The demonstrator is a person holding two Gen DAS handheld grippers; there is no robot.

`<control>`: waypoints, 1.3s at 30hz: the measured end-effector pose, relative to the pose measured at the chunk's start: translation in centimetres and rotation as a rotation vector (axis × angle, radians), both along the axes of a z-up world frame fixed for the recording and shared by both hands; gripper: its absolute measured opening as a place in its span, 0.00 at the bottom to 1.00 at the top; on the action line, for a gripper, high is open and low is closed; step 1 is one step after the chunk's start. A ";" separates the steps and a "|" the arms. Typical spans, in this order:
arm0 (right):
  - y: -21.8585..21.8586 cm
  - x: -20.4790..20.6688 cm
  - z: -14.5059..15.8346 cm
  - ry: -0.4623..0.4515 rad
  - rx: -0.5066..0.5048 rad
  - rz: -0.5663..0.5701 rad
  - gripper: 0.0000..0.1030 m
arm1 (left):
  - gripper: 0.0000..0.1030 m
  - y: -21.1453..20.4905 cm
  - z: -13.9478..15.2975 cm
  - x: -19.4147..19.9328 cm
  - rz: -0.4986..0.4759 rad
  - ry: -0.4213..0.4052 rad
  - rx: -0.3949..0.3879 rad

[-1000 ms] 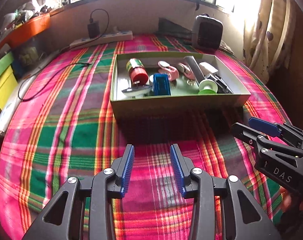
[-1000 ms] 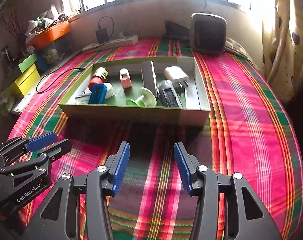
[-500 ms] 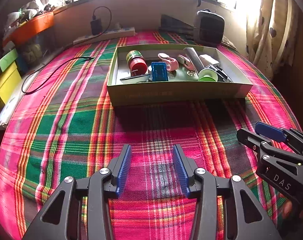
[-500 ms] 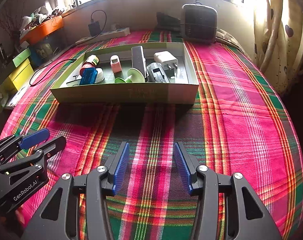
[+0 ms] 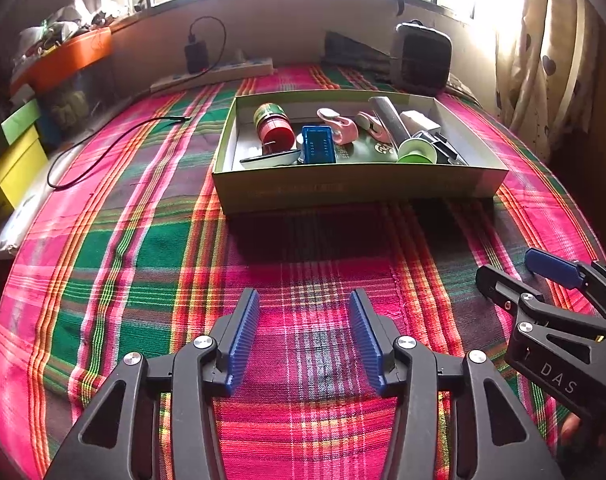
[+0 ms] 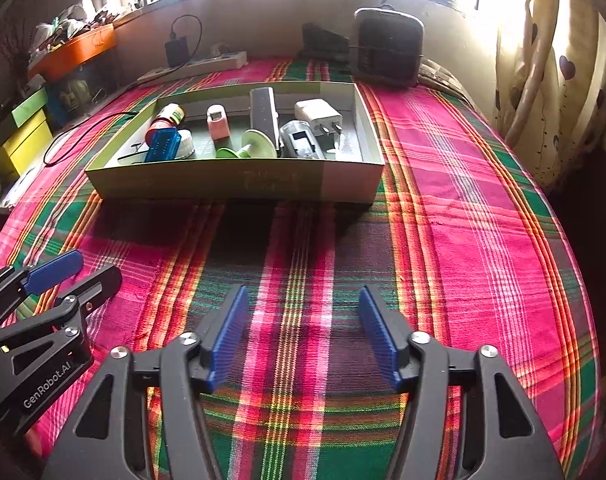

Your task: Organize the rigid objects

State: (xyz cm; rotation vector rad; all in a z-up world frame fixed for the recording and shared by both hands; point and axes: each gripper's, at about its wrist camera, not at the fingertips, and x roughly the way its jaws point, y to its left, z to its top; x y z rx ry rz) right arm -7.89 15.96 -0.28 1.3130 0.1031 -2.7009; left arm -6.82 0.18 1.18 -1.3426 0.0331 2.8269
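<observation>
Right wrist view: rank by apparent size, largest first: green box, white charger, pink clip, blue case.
1. green box
2. blue case
3. white charger and pink clip look similar; the charger sits farther back, so not ranked.

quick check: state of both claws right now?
Left claw: opening, nothing between its jaws.
Right claw: opening, nothing between its jaws.

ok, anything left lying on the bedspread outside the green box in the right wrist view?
No. The bedspread around the green box is bare of loose items; the blue case and white charger sit inside it.
</observation>
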 end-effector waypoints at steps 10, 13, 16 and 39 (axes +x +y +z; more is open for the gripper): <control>0.0 0.0 0.0 0.000 0.001 -0.001 0.60 | 0.46 0.1 0.0 0.0 0.000 0.000 -0.001; 0.0 0.0 0.0 0.000 0.001 -0.001 0.60 | 0.46 0.1 0.0 0.0 0.000 0.000 -0.001; 0.0 0.0 0.0 0.000 0.001 0.000 0.61 | 0.47 0.1 0.0 0.0 -0.001 -0.001 -0.003; 0.0 -0.1 0.0 -0.001 0.001 -0.001 0.62 | 0.47 0.1 0.0 0.0 -0.001 -0.001 0.000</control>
